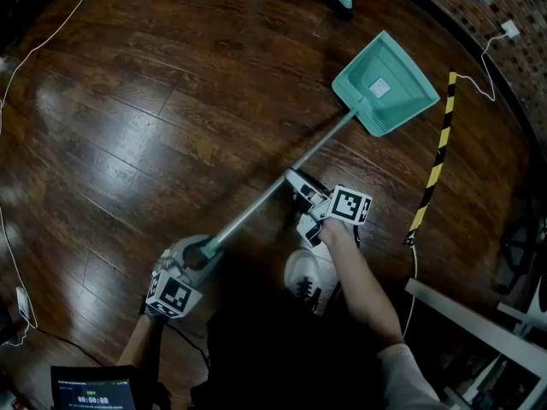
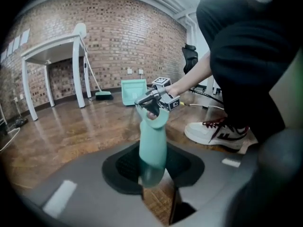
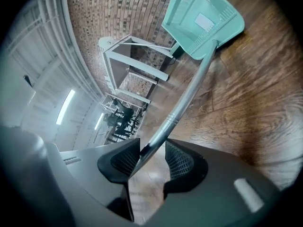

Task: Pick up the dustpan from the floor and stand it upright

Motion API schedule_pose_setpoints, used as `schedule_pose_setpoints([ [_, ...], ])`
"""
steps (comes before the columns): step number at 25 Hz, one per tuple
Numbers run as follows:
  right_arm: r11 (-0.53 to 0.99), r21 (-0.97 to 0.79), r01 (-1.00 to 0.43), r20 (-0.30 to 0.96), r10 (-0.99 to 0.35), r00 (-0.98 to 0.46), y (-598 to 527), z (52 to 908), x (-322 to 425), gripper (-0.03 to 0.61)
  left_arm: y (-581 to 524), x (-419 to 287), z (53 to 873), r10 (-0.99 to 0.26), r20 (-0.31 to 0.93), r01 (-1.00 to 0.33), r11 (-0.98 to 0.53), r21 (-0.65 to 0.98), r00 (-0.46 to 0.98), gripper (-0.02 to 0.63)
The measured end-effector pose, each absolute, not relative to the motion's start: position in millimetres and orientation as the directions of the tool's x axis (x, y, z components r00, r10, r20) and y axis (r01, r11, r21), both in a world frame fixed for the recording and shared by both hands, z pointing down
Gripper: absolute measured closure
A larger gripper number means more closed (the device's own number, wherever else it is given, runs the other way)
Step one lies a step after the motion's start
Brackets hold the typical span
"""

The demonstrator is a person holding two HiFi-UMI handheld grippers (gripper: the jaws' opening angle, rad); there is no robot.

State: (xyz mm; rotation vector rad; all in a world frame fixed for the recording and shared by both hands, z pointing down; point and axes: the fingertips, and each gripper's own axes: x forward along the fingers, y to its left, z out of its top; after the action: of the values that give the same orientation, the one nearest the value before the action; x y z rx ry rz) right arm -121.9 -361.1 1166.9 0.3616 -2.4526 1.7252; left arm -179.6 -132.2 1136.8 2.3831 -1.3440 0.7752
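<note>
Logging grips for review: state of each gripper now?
Left gripper: closed on the teal plastic handle end.
Right gripper: open around the grey metal dustpan pole.

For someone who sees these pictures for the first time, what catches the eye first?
The teal dustpan stands out against the dark wooden floor at the upper right of the head view. Its long metal handle runs down to the left. The left gripper is closed on the handle's teal end, and farther up the right gripper has the handle between its jaws, with a gap on one side.
</note>
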Motion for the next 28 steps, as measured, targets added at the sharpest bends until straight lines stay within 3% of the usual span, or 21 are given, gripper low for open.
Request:
schedule_pose_setpoints([
  [6,0.115,-0.926,-0.360,0.329,-0.225,-0.917,-379.6,1120.9,-93.0,0.397,-170.5,-166.9,1034.8,-0.727,0.548,-0.867,-0.498,-0.004,0.414,0.495],
  [10,0.178,-0.932,-0.315,0.282,-0.190,-0.941,-384.6,1059.0,-82.0,0.449,-205.1,-145.7,961.5,-0.738,0.530,-0.876,-0.483,0.020,0.418,0.495],
  [20,0.211,-0.928,-0.308,0.273,-0.181,-0.945,-405.9,907.3,-49.1,0.405,-315.7,-98.2,820.6,-0.735,0.543,-0.897,-0.433,0.082,0.405,0.495],
  [24,0.349,-0.848,-0.399,0.322,-0.259,-0.911,-445.3,849.9,-29.4,0.400,-380.3,-86.0,774.4,-0.737,0.546,-0.905,-0.412,0.105,0.398,0.495],
  [28,0.632,-0.505,-0.587,0.469,-0.370,-0.802,-502.2,796.7,-3.6,0.412,-455.4,-75.1,730.0,-0.781,0.502,-0.922,-0.374,0.102,0.373,0.497],
])
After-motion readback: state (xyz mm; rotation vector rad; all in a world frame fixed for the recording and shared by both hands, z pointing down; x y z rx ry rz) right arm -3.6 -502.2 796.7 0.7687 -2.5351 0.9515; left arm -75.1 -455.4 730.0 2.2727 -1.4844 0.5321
